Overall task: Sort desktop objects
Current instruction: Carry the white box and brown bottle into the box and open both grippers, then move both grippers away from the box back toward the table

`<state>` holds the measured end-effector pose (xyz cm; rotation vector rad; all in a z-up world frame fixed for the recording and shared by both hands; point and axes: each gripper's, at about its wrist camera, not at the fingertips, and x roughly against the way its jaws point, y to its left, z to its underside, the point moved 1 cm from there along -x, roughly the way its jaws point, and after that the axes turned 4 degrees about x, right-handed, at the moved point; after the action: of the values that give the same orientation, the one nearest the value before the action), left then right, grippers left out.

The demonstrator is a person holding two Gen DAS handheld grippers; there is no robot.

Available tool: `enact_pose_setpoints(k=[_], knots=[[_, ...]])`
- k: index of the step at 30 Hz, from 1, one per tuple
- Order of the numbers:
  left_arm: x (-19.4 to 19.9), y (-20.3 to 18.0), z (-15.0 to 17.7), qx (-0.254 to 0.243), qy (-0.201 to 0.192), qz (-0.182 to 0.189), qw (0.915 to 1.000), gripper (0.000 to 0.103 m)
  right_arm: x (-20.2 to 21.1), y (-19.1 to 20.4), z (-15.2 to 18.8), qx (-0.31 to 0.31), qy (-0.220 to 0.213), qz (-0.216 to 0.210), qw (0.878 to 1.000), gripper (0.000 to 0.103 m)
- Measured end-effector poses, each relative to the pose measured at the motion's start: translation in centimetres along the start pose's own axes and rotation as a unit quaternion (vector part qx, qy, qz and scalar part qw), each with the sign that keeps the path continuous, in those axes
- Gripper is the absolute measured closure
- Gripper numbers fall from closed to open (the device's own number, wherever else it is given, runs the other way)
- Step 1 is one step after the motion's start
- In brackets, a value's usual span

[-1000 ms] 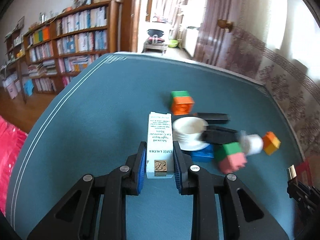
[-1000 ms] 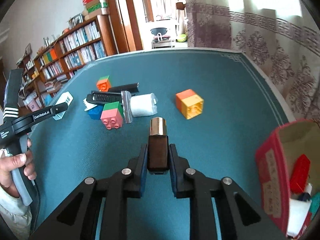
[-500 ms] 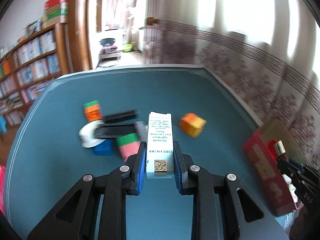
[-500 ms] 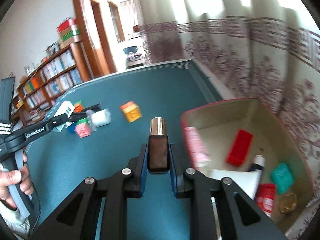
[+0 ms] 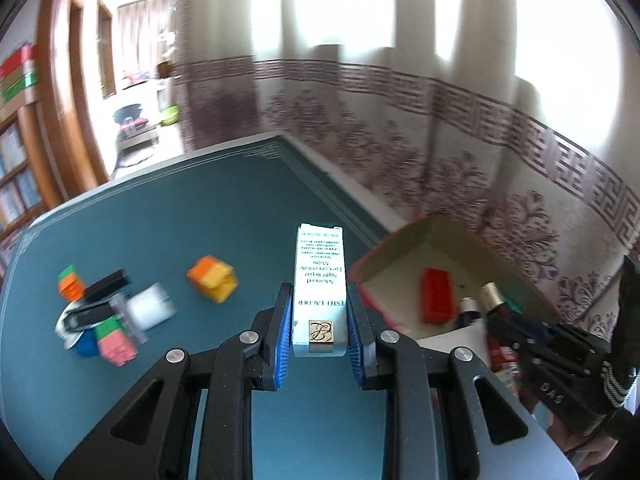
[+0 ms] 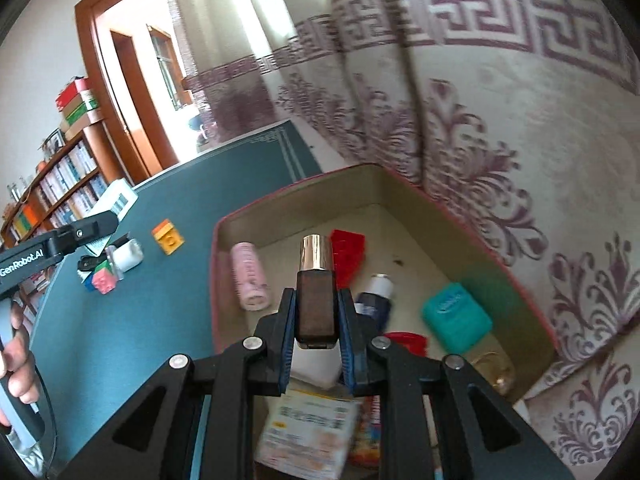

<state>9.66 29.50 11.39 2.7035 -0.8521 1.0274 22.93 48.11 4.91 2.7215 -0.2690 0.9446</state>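
Toy pile: coloured blocks, a black part and a white cylinder lie together at the far left of the tabletop, not yet sorted.
Orange-yellow block: alone, between the pile and the box.
Left gripper: jaws closed tight on a white carton, held above the tabletop, just beside the box's near rim.
Sorting box: red-rimmed, at the right by the curtain; inside are a pink tube, a red block and a teal case.
Right gripper: jaws closed on a brown bottle with a metal cap, above the box.
Risk: the carton is not over the box, so an early release would probably drop it on the tabletop or the rim.
Risk: the two grippers are near each other at the box and could collide.
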Motion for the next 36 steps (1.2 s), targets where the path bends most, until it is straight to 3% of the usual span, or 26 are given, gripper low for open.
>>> enact_pose_setpoints(k=[7,9,11,13,21,26,36], knots=[[-2.2,-4.8,-0.8,-0.035,0.031,0.045,0.9979,0.075,0.1,-2.0,0.1,-0.024,0.003,0.001,1.000,0.080],[-2.8,-5.8,-0.8,-0.041,0.040,0.050,0.9971,0.065,-0.1,-2.4,-0.1,-0.029,0.004,0.005,1.000,0.070],[-2.9,-6.2,-0.7,-0.045,0.037,0.049,0.9971,0.040,0.0,-2.9,-0.2,-0.041,0.000,0.006,0.999,0.045],[-2.8,-6.4,-0.8,-0.048,0.027,0.044,0.9975,0.035,0.3,-3.3,-0.2,-0.052,-0.008,0.006,0.999,0.040],[-2.8,-4.6,-0.9,-0.031,0.026,0.024,0.9989,0.033,0.0,-3.1,-0.2,-0.054,-0.008,0.010,0.998,0.036],[-2.6,-3.6,-0.8,-0.022,0.021,0.008,0.9995,0.030,0.3,-2.4,-0.2,-0.048,-0.016,0.009,0.999,0.025],[-1.8,-1.5,-0.4,-0.010,0.009,-0.011,0.9999,0.028,0.6,-1.1,-0.3,-0.044,-0.023,0.008,0.999,0.023]])
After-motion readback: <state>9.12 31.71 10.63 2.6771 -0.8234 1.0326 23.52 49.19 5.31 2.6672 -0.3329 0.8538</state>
